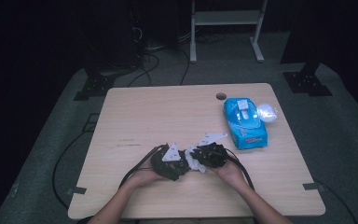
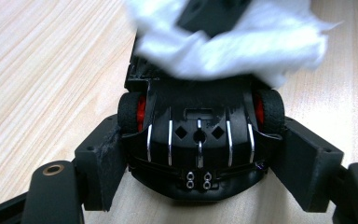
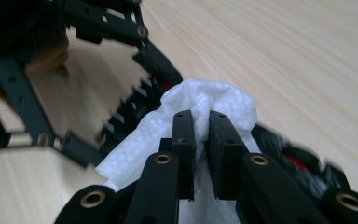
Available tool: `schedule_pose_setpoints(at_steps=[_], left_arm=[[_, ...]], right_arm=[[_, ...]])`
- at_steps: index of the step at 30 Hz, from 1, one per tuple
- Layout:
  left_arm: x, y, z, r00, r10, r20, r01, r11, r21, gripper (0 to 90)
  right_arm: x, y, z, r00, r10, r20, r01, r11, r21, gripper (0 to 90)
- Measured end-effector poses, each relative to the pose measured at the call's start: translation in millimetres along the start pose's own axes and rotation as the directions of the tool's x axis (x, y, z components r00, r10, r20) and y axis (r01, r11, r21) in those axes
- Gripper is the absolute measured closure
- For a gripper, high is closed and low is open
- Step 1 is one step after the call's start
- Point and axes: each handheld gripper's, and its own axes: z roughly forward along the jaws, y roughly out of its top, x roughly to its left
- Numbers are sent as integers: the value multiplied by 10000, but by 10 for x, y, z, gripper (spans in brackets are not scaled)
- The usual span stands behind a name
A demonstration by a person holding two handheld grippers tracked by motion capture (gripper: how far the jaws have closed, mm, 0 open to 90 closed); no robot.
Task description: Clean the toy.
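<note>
- The worktop [image 1: 135, 116] lies under both tongs.
- The left tongs [image 2: 200, 154] grip a black toy car [image 2: 200, 140] by its sides.
- The right tongs [image 3: 200, 135] are clenched on a white tissue [image 3: 205, 98], which touches the car just beyond the left tongs.

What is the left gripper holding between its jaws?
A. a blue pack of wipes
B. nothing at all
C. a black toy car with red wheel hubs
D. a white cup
C: in the left gripper view, the left gripper has its two jaws against the sides of the black toy car, while the right gripper presses a white tissue onto it.
</note>
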Motion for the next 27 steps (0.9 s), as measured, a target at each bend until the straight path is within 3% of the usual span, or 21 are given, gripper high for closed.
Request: schedule_pose_setpoints(at_steps=[5, 10, 12, 16, 21, 24, 27], left_arm=[[-3, 1, -1, 10000, 59, -20, -59, 10000, -26, 242], [2, 5, -13, 10000, 98, -16, -99, 9999, -40, 242], [6, 4, -12, 10000, 36, 10, -36, 10000, -53, 242], [9, 12, -14, 10000, 94, 16, -94, 10000, -22, 242], [0, 18, -16, 9998, 206, -41, -206, 9998, 32, 242], [12, 12, -22, 10000, 30, 19, -30, 10000, -77, 242], [19, 11, -33, 10000, -8, 44, 9, 9999, -165, 242]], right_arm=[[-195, 61, 57, 9971, 360, 675, -354, 9993, -99, 810], [-562, -71, -68, 9803, 1279, 1506, -1285, 9917, -56, 811], [-665, -158, -141, 9755, 1612, 1495, -1637, 9865, 45, 811], [-657, -268, -234, 9756, 1582, 1524, -1626, 9866, 166, 812], [-632, -179, -167, 9815, 1364, 1343, -1370, 9906, -48, 810], [-613, -114, -90, 9849, 1045, 1381, -1059, 9944, 32, 810], [-642, -149, -105, 9836, 1226, 1322, -1261, 9918, 183, 811]])
